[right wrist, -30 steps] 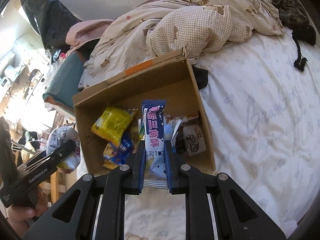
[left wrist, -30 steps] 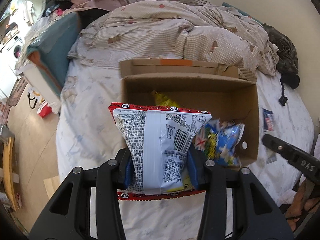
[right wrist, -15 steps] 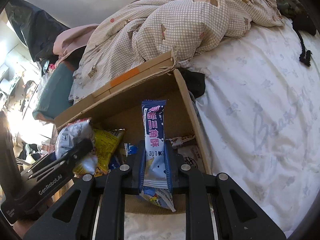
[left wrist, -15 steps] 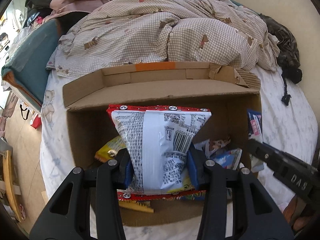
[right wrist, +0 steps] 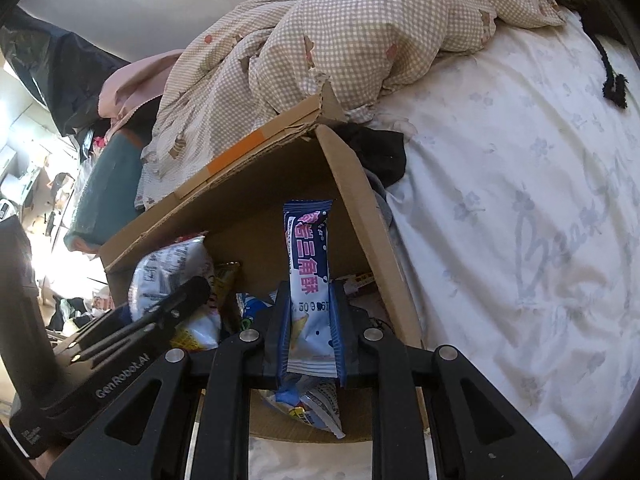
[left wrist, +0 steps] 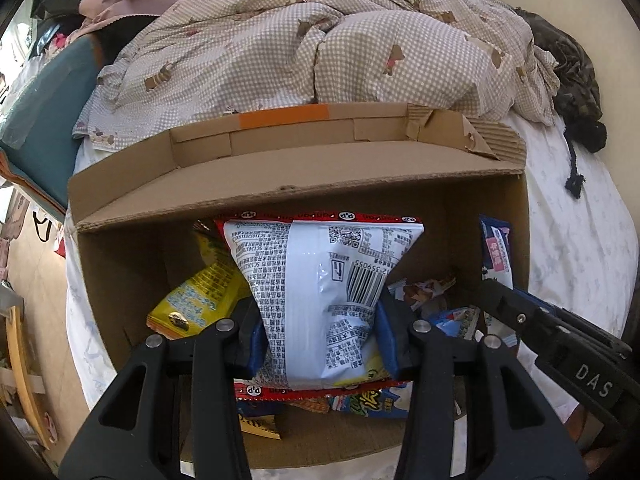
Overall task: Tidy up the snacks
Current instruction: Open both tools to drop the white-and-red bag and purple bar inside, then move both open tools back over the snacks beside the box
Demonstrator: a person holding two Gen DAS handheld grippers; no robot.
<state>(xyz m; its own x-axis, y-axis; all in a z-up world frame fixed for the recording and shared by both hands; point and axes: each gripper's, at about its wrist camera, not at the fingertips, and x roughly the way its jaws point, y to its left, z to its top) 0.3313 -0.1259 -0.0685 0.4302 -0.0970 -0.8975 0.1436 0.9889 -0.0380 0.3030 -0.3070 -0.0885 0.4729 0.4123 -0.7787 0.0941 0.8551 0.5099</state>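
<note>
My left gripper [left wrist: 320,340] is shut on a white snack bag with red seams [left wrist: 320,288] and holds it inside the open cardboard box [left wrist: 280,172]. My right gripper [right wrist: 308,332] is shut on a narrow blue and white snack bar [right wrist: 308,264] and holds it upright over the box's right side [right wrist: 360,208]. Each gripper shows in the other view, the right one [left wrist: 476,286] and the left one [right wrist: 196,286]. Several loose snacks lie on the box floor, among them a yellow bag [left wrist: 200,300].
The box stands on a bed with a white sheet [right wrist: 520,220]. A crumpled checked duvet [left wrist: 320,48] lies behind the box. A black garment [right wrist: 380,152] lies by the box's right corner. A teal cushion [left wrist: 44,104] sits at the bed's left.
Both grippers have moved forward and down into the box with their snacks. The box fills more of each view.
</note>
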